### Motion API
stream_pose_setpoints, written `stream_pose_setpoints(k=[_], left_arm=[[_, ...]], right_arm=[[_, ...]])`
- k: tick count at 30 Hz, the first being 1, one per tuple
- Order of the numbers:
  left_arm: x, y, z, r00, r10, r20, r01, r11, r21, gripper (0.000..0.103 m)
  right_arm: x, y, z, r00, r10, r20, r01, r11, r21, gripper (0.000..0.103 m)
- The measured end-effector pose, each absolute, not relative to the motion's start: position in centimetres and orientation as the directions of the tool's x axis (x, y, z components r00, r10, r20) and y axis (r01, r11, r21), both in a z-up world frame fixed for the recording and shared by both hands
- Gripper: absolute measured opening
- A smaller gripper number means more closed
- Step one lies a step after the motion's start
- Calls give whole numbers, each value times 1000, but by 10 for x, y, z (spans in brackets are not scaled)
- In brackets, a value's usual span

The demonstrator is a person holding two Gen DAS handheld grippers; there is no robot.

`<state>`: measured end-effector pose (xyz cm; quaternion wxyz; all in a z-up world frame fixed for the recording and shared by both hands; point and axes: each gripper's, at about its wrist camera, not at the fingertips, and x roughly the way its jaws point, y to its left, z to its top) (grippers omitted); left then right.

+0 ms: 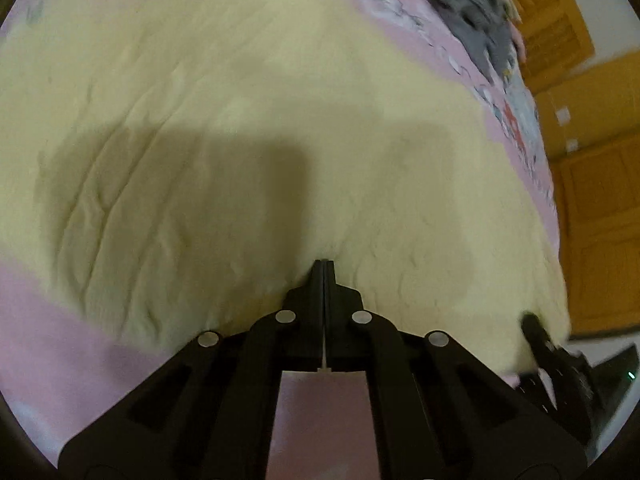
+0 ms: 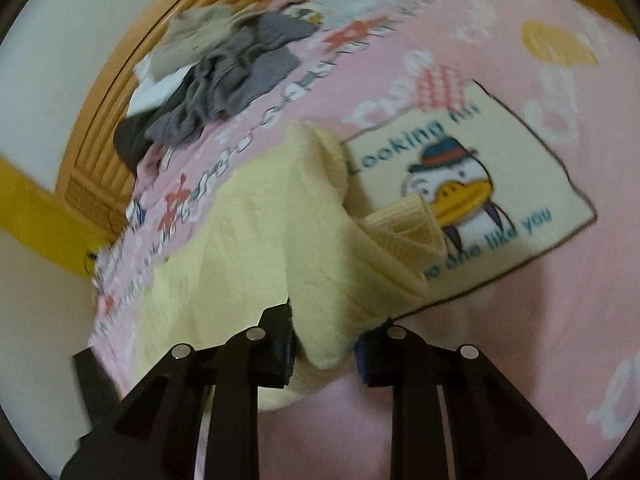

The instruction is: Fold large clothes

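A sweater is lying spread across the bed, covering most of it in the left wrist view. The left gripper is sitting at the sweater's near edge, tips touching the cloth. In the right wrist view, the right gripper is sitting at the near corner of the sweater, with a fold of it lying between the fingers. A sleeve cuff is lying to the right, over a printed panel on the bedcover. Behind, near the far left edge, a pile of clothes is resting, apparently against the headboard.
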<state>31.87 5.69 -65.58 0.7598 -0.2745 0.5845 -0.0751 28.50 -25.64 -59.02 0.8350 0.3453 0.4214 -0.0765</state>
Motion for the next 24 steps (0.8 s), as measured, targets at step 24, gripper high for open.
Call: stream_pose_setpoints(k=[24], left_arm=[[284, 219, -631, 557, -560, -614, -296, 556, -776, 2]], right_arm=[[359, 22, -502, 632, 147, -761, -350, 930, -111, 17]])
